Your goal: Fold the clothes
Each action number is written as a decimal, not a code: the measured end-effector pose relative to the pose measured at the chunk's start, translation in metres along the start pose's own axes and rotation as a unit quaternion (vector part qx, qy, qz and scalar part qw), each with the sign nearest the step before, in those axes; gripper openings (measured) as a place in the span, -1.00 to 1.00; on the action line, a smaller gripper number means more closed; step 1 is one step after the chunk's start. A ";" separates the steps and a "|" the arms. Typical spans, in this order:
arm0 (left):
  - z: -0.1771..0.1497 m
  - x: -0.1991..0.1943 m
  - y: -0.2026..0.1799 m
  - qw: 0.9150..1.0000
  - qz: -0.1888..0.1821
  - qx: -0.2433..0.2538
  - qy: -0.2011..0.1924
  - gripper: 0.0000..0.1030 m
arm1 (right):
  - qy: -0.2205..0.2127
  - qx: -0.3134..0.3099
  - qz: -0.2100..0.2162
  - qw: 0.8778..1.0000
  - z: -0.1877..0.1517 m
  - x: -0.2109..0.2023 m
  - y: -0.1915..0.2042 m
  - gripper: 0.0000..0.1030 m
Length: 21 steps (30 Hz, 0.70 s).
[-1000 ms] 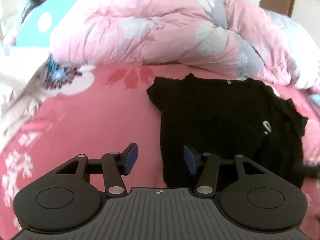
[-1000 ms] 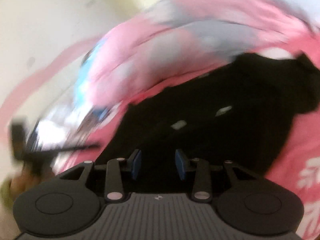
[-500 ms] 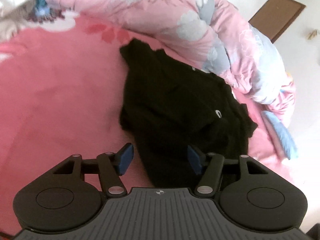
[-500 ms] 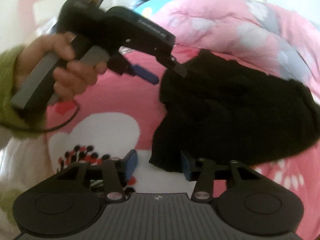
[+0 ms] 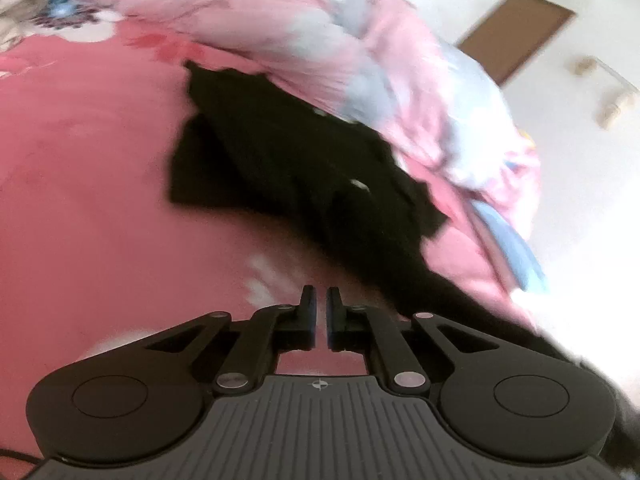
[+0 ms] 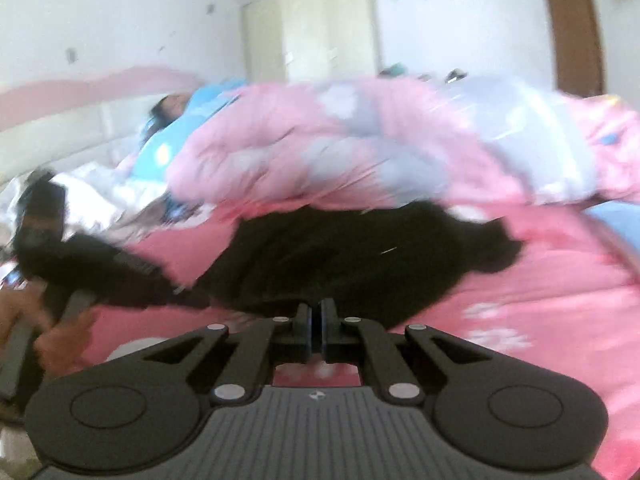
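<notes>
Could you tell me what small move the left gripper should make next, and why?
Probably reopen the left gripper and ease it right toward the near edge of the black garment. Its jaws have just closed, yet only pink bedsheet shows between them, so it seems to have missed the fabric, which lies ahead and to its right.

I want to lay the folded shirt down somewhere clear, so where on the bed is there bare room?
The widest free patch is the pink bedsheet left of the black shirt in the left wrist view. A smaller one lies right of the shirt, by the white flower prints. It is crowded behind the shirt, where the pink quilt is bunched against its far edge.
</notes>
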<state>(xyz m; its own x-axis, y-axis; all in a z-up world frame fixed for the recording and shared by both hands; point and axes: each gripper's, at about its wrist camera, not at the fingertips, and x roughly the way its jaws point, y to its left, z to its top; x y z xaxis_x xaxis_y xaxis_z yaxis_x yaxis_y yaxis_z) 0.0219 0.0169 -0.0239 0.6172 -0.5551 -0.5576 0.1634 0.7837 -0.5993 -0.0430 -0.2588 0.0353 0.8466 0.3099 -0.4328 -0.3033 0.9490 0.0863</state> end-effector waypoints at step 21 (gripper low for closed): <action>0.053 0.000 0.042 0.990 0.092 0.058 -0.088 -0.56 | 0.046 0.159 -0.127 0.978 -0.072 -0.002 -0.136 -0.93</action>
<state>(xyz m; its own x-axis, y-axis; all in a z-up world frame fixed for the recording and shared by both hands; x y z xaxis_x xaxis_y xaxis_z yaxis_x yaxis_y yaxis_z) 0.0692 0.0641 -0.0187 0.7682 -0.3497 -0.5362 0.1157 0.8997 -0.4209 -0.0346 -0.3929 -0.0401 0.8298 0.0694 -0.5537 0.0749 0.9694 0.2338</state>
